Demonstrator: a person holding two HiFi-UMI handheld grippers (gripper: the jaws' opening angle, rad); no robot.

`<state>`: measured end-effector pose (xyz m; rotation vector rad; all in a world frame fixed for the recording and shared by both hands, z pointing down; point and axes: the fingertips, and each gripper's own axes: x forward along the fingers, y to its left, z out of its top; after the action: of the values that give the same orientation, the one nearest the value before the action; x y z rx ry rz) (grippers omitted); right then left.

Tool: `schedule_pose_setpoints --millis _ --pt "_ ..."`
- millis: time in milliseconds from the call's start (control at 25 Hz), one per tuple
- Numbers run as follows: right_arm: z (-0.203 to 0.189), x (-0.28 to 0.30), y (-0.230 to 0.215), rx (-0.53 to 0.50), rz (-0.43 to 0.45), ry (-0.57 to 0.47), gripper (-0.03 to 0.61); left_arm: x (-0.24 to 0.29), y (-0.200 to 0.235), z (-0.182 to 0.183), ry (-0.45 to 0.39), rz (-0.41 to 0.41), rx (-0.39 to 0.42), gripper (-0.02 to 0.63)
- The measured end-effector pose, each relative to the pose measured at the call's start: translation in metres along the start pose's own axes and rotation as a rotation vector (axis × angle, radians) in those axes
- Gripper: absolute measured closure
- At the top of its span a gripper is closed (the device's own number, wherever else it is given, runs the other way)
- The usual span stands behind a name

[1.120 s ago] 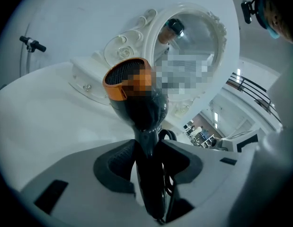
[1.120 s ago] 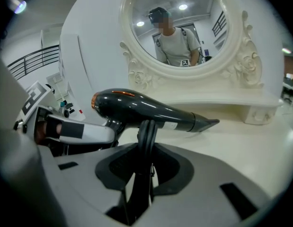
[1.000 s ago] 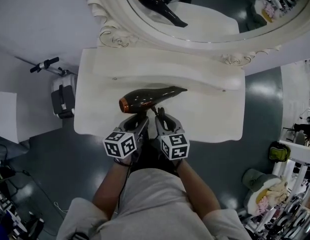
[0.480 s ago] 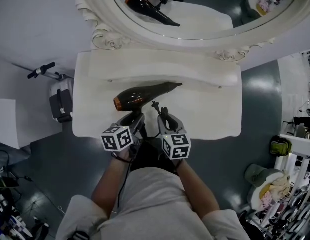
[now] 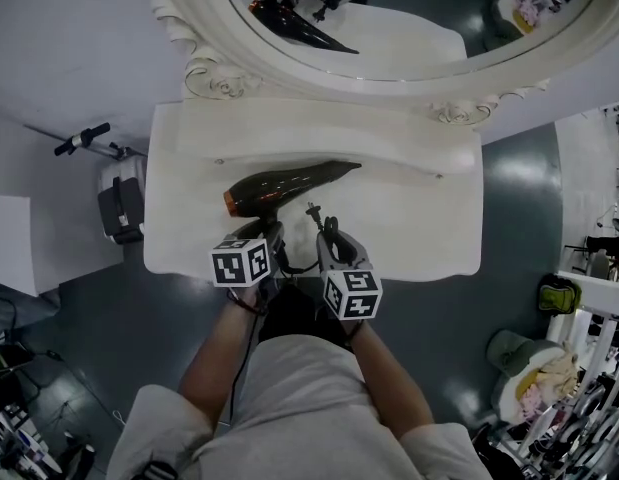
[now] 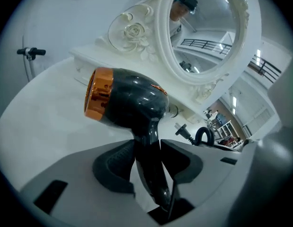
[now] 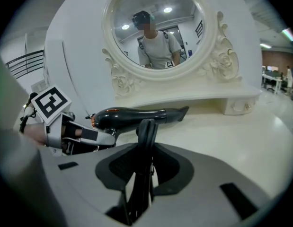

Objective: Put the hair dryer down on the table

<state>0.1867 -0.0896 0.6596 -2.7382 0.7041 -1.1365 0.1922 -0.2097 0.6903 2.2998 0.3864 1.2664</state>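
Observation:
A black hair dryer (image 5: 289, 182) with an orange rear ring lies level, low over the white vanity table (image 5: 419, 230), nozzle pointing right. Its handle (image 6: 151, 169) runs down between the pads of my left gripper (image 5: 266, 236), which is shut on it. My right gripper (image 5: 327, 230) sits just to the right, shut on a folded stretch of the dryer's black power cord (image 7: 147, 131). The plug (image 5: 312, 208) sticks out beyond the right jaws. In the right gripper view the dryer (image 7: 137, 115) and the left gripper (image 7: 80, 137) show at the left. I cannot tell whether the dryer touches the tabletop.
An ornate oval mirror (image 5: 409, 28) stands behind a raised shelf (image 5: 329, 133) at the table's back. A black and white device (image 5: 124, 206) stands on the floor left of the table. Cluttered racks (image 5: 579, 388) fill the floor at the right.
The dryer and left gripper have shifted a little to the left over the table. The left gripper's marker cube has turned. The right gripper has stayed beside it, still holding the cord.

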Motion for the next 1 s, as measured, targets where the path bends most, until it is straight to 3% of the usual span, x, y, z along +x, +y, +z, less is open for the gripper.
schedule_pose_setpoints --millis 1000 --pt "0.001 0.010 -0.015 0.048 -0.014 0.015 0.485 0.024 0.018 0.004 0.057 0.101 0.000 0.445"
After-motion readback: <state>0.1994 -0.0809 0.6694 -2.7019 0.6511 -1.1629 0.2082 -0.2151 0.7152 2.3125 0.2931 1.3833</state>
